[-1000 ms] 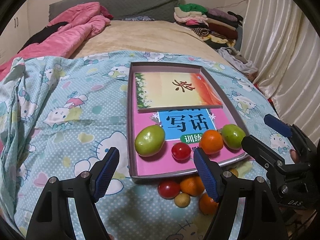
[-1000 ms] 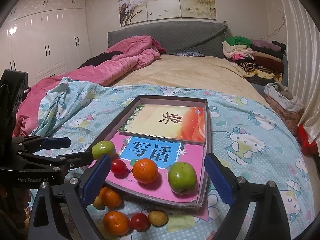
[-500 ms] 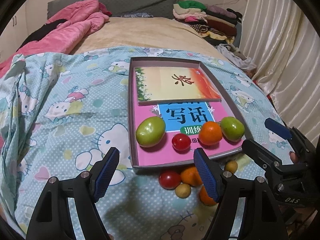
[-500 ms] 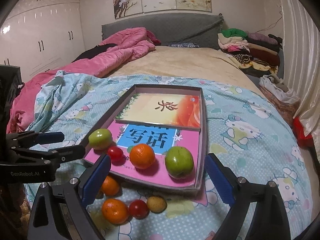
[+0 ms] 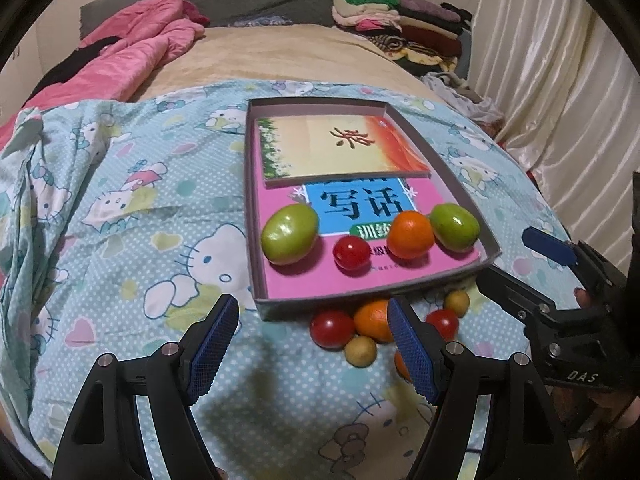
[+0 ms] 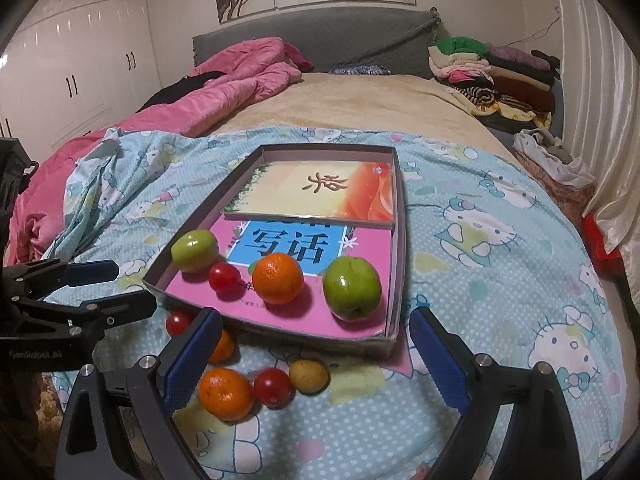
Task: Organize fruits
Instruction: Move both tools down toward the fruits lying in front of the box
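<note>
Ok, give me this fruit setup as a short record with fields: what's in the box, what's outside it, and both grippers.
surface: bed with cartoon-cat sheet
box: open, holds two books
fruit in box: green fruit, orange, red tomato, second green fruit
fruit outside: oranges, tomatoes and small yellowish fruits on the sheet by the box's near edge
left gripper: open, empty
right gripper: open, empty

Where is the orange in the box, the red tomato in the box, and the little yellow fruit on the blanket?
orange [image 6: 278, 278], right wrist view, middle of its peel.
red tomato [image 6: 223, 277], right wrist view, its shiny front.
little yellow fruit [image 6: 309, 376], right wrist view, its centre.
</note>
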`<act>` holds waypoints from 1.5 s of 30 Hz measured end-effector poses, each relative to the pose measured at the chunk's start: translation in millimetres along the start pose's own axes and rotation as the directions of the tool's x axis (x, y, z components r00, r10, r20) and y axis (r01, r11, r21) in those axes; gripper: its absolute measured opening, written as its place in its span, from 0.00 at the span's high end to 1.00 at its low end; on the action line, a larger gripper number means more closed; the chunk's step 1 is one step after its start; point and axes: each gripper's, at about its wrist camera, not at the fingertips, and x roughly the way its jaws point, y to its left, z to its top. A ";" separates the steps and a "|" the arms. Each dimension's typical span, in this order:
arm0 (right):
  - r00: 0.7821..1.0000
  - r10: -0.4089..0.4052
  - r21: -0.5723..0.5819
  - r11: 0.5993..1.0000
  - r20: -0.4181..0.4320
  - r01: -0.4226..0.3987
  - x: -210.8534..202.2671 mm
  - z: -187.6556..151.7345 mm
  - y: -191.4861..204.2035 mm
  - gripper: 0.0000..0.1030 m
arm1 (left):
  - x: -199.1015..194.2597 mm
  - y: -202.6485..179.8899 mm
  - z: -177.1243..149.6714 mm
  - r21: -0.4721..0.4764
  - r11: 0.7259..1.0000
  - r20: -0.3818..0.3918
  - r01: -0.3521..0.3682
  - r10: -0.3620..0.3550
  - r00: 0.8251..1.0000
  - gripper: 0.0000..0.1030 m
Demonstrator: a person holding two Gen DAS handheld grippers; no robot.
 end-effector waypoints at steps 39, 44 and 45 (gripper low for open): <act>0.986 0.026 -0.066 0.997 -0.162 -0.037 11.0 -17.0 23.6 0.08 | 22.9 -3.4 -23.0 0.009 0.998 -0.162 0.062 -0.060 0.985 0.25; 0.984 0.030 -0.069 0.997 -0.177 -0.042 11.7 -18.5 25.3 0.08 | 24.5 -2.9 -22.6 0.002 0.997 -0.167 0.074 -0.073 0.983 0.24; 0.983 0.031 -0.069 0.997 -0.182 -0.045 11.9 -19.2 25.7 0.08 | 25.1 -2.7 -22.7 0.000 0.997 -0.169 0.077 -0.076 0.983 0.24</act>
